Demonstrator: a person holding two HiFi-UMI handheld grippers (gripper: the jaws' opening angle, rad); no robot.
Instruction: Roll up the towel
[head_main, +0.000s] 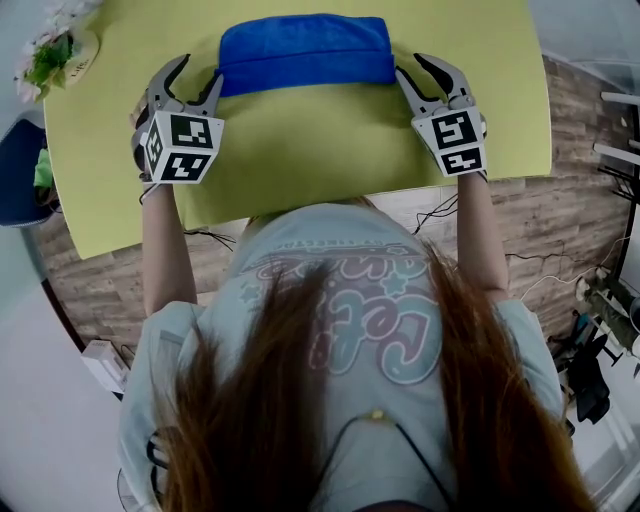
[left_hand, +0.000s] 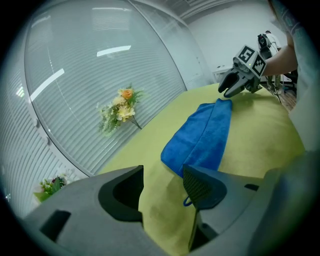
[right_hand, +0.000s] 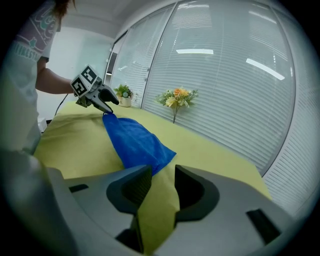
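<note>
Towel (head_main: 303, 52) location?
— Lying as a compact blue bundle across the far part of the yellow-green table (head_main: 300, 150), between the two grippers.
Left gripper (head_main: 200, 75) state?
— Jaws spread wide with only table surface between them. It sits just beside the towel's left end.
Right gripper (head_main: 412, 68) state?
— Jaws apart, with a narrower gap and nothing held. It sits just beside the towel's right end.
</note>
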